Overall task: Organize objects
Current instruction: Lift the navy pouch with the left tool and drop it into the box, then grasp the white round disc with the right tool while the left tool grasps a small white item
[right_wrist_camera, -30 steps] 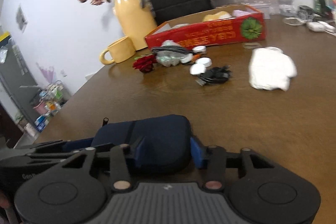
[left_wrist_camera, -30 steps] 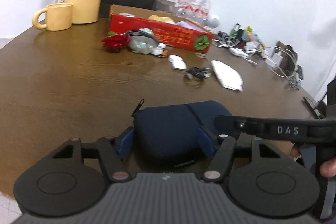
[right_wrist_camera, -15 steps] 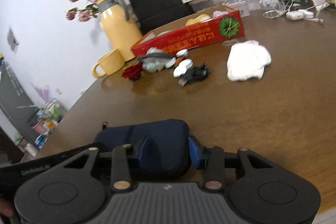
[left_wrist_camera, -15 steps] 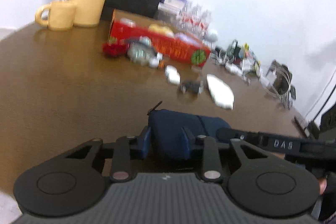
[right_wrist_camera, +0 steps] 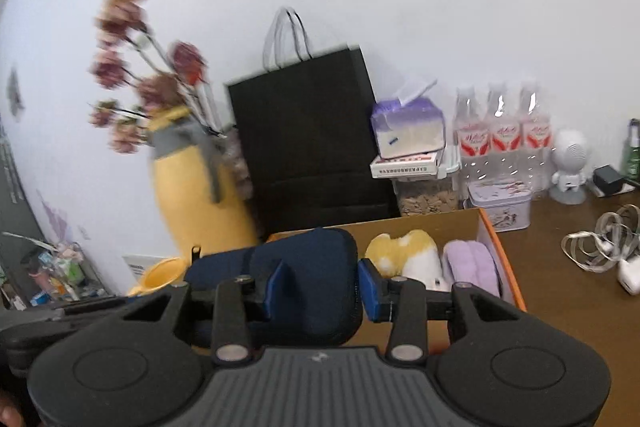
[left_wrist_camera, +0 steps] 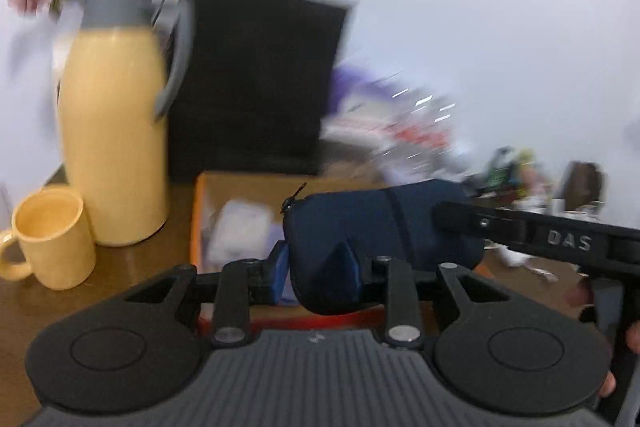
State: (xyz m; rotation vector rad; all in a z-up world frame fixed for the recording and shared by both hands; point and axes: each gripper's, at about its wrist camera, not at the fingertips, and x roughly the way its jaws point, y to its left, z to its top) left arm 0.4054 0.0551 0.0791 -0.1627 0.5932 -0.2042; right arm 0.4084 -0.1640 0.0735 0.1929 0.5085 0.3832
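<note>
Two grippers share one navy zip pouch point(left_wrist_camera: 380, 227): left gripper point(left_wrist_camera: 316, 273) has its blue fingers point(left_wrist_camera: 347, 269) pinching the pouch's left end low in the frame centre, the soft shell dented under the pad; right gripper point(right_wrist_camera: 320, 285) has its fingers point(right_wrist_camera: 370, 289) clamped across the other end, fabric bulging between the pads. Pouch is held clear of the desk point(right_wrist_camera: 580, 307), over the near part of the orange-rimmed cardboard box point(left_wrist_camera: 240, 187), which fills the lower middle of both views. Box already holds a yellow-and-white plush point(right_wrist_camera: 404, 255) and a purple plush point(right_wrist_camera: 472, 263) on its right side, plus pale wrapped stuff on the left. Yellow jug point(left_wrist_camera: 112, 131) with flowers and a yellow mug point(left_wrist_camera: 52, 235) sit at frame left, just beside the box; black paper bag point(right_wrist_camera: 308, 139) behind. Risks: uneven release lets one end drop and the pouch swing onto the box rim; soft shell could slip out of a shallow pinch; a leftward drift could clip the jug or mug. Left view is heavily blurred, so clearance there is hard to judge.
</note>
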